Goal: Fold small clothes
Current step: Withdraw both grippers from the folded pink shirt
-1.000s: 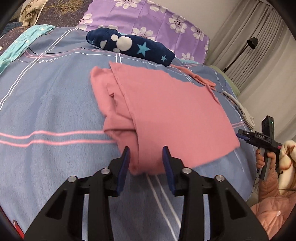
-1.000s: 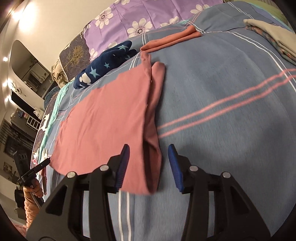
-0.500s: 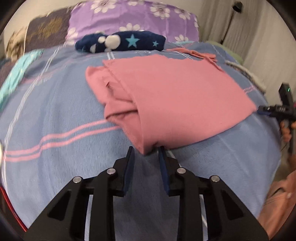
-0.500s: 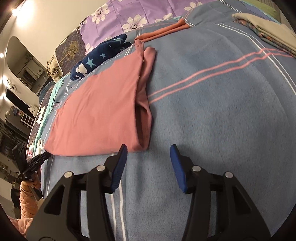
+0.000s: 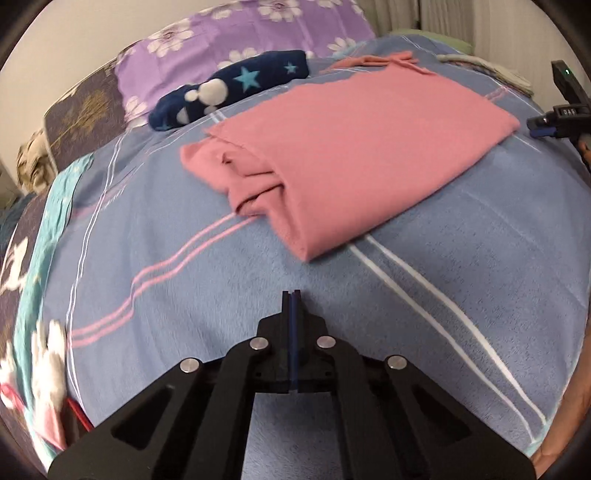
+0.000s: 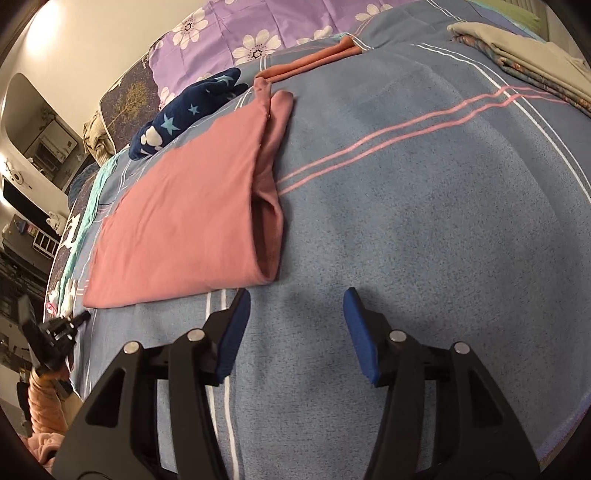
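A pink garment [image 5: 354,147] lies folded in half on the blue striped bedspread [image 5: 184,295], with bunched sleeves along its left edge. It also shows in the right wrist view [image 6: 184,221]. My left gripper [image 5: 291,295] is shut and empty, a short way in front of the garment's near corner. My right gripper [image 6: 295,299] is open and empty, just in front of the garment's near right corner, not touching it. The right gripper also shows in the left wrist view [image 5: 554,122] at the far right.
A navy star-patterned garment [image 5: 229,88] lies behind the pink one, in front of purple flowered pillows [image 5: 240,33]. An orange folded garment [image 6: 314,59] lies at the back. A stack of folded clothes [image 6: 517,62] sits at the right. A teal cloth [image 5: 48,221] lies at the left.
Both grippers let go of the pink garment and drew back from it. The left gripper closed fully; the right stayed open. The garment now lies flat on the bed.
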`<control>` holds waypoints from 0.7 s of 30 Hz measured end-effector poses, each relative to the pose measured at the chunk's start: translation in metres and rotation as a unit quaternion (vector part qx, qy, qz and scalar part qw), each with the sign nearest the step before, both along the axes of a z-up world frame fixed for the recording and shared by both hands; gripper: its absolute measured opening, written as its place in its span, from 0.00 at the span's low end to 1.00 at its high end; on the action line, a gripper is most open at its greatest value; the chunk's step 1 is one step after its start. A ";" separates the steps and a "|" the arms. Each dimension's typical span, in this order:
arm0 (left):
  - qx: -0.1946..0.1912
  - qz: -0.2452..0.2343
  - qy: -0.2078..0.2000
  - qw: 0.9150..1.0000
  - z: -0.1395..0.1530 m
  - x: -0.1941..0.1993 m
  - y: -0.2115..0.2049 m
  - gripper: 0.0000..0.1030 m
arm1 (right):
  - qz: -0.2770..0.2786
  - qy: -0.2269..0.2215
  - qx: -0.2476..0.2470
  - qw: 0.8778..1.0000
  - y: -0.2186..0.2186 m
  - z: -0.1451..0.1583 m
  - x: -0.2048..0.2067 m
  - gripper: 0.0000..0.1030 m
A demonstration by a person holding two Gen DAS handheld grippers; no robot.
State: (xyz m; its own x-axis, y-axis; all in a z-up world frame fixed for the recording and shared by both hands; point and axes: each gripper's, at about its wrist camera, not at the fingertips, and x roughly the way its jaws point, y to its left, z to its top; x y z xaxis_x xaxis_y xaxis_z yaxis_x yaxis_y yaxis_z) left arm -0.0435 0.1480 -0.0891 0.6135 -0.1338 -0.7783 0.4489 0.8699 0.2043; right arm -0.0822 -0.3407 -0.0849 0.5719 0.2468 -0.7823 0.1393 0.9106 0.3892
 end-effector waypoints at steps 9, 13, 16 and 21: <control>-0.204 0.062 0.014 0.977 0.018 0.015 0.012 0.63 | 0.021 -0.004 -0.003 1.000 0.007 0.002 0.002 0.53; -0.242 0.094 0.034 0.965 0.009 0.037 0.010 0.38 | 0.022 -0.017 0.008 1.000 0.008 0.004 0.003 0.52; -0.264 0.103 0.047 0.958 0.011 0.045 0.007 0.02 | 0.033 -0.034 0.015 0.999 0.011 0.009 0.008 0.44; -0.228 0.097 0.039 0.968 0.018 0.035 -0.007 0.01 | 0.052 -0.042 0.033 0.997 0.016 0.008 0.027 0.43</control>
State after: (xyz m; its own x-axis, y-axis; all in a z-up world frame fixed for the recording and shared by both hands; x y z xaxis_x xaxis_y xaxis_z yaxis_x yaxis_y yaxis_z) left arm -0.0088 0.1411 -0.0709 0.6037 -0.3623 -0.7101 0.2674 0.9312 -0.2477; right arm -0.0556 -0.3249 -0.0766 0.6035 0.3573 -0.7128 0.0097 0.8906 0.4546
